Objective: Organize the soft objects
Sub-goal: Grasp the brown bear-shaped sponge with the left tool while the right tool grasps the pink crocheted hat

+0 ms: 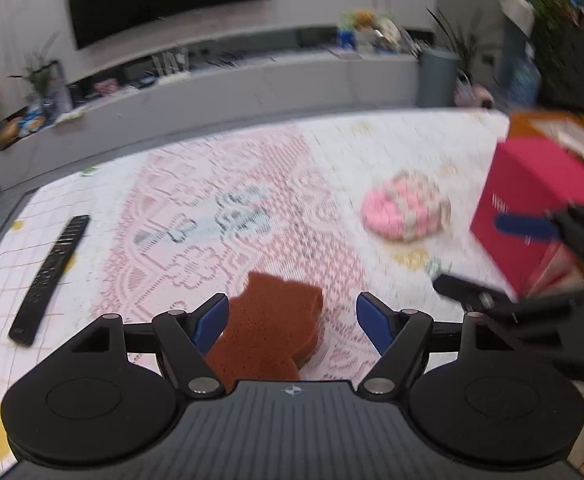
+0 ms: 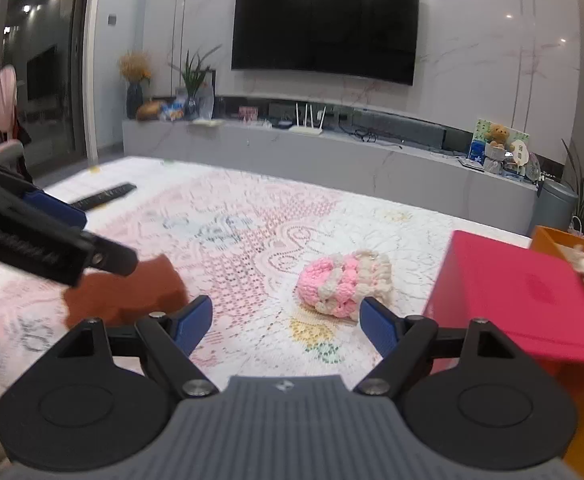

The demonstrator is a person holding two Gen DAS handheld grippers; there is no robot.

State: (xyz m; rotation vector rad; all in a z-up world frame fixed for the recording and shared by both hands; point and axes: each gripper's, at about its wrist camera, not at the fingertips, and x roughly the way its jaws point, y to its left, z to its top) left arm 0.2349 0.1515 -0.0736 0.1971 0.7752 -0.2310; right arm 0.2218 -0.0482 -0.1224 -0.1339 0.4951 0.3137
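A lace-covered table (image 2: 251, 216) holds a red cardboard box (image 2: 524, 292) at right, a pink-and-cream knitted ball (image 2: 344, 282) mid-table, and a brown bear-shaped sponge (image 1: 269, 328) lying between the left gripper (image 1: 292, 318)'s spread fingers. The right gripper (image 2: 285, 326) is spread wide, empty, near the ball.

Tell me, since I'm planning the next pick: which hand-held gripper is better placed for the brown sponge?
Left. The left hand-held gripper is open with the brown sponge already between its fingers. The right hand-held gripper, also open, faces the pink knitted item instead.
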